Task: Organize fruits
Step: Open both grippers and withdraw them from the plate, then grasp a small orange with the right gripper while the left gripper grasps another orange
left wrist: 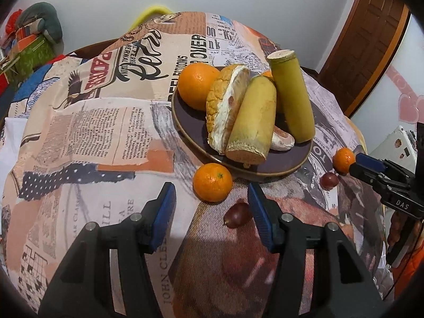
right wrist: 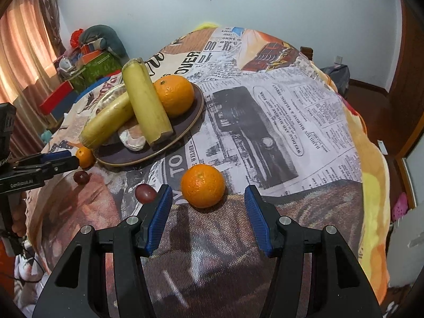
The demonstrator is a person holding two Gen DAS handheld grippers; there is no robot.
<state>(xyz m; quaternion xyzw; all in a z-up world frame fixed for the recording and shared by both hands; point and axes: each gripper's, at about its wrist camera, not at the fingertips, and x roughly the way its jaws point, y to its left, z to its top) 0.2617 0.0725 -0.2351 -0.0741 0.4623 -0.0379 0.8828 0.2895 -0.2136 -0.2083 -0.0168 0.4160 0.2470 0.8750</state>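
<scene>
Just beyond the right gripper [right wrist: 208, 201] (jaws apart) sits a mandarin [right wrist: 202, 185].

I'm seeing bare surface [right wrist: 304, 137] lying open right of the plate [right wrist: 197, 111]; loose oranges [right wrist: 202, 185] and grapes [right wrist: 145, 193] are crowding the approach at its near rim.

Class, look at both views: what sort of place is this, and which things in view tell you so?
Probably a room in a home: a table under a newspaper-print cloth, a plate of fruit, curtains by a window, and a wooden door.
</scene>
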